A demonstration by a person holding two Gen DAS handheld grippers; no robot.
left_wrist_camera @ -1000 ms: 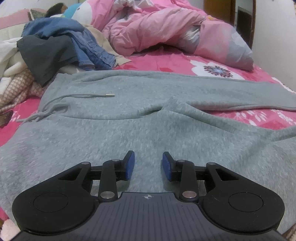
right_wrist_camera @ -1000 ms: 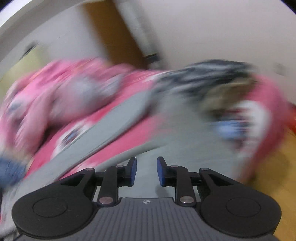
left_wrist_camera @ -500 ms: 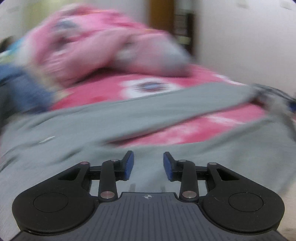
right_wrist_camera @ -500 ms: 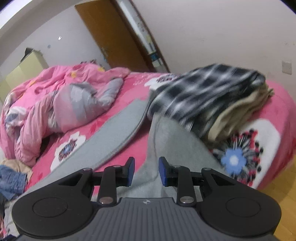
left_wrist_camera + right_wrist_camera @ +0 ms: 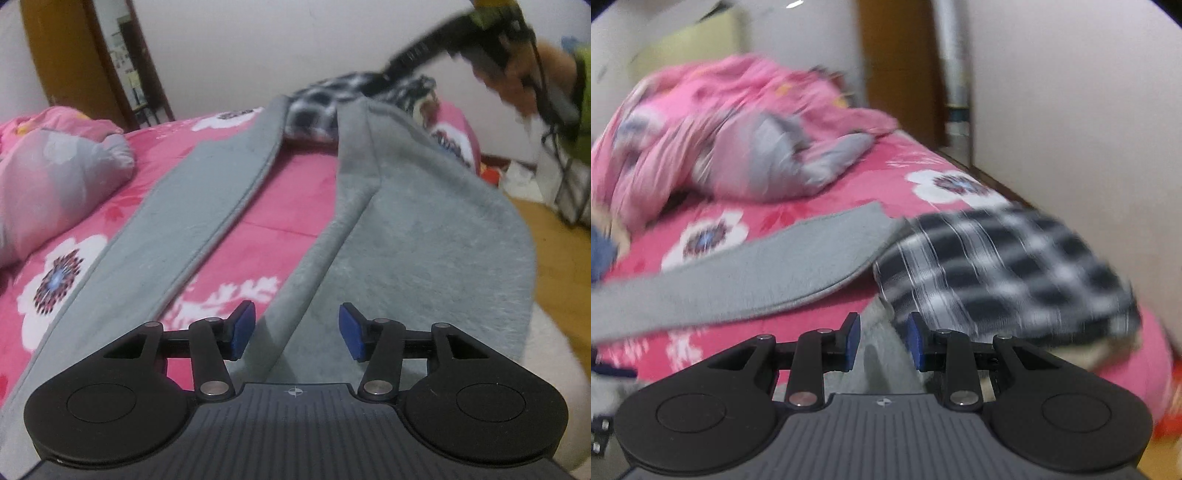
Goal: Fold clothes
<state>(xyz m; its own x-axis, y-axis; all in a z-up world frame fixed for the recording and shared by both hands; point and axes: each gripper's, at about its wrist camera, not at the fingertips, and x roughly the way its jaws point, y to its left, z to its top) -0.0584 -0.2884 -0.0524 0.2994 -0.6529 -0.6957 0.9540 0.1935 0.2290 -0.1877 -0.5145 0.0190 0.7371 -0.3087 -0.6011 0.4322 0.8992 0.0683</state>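
Grey sweatpants [image 5: 424, 229] lie spread on the bed, both legs running away from me towards a plaid pile. My left gripper [image 5: 297, 328] hovers over the inner edge of the near leg. Its jaws are opening, and the cloth lies below the gap with no pad pressing on it. In the right wrist view the far leg [image 5: 746, 273] crosses the sheet. My right gripper [image 5: 882, 339] stands partly open over the end of the near leg, beside the plaid pile, gripping nothing. A blurred hand [image 5: 524, 77] shows at the top right of the left wrist view.
A folded black-and-white plaid pile [image 5: 1004, 266] sits at the foot of the pink floral bed sheet [image 5: 288, 192]. A crumpled pink and grey quilt [image 5: 720, 129] lies further up the bed. Behind it are a wooden door [image 5: 897, 66] and a wall, and a wooden floor [image 5: 554, 251] shows at the right.
The left view swung from the waistband and drawstring to look along the legs, and its jaws widened. The right view rolled and came closer to the plaid pile.
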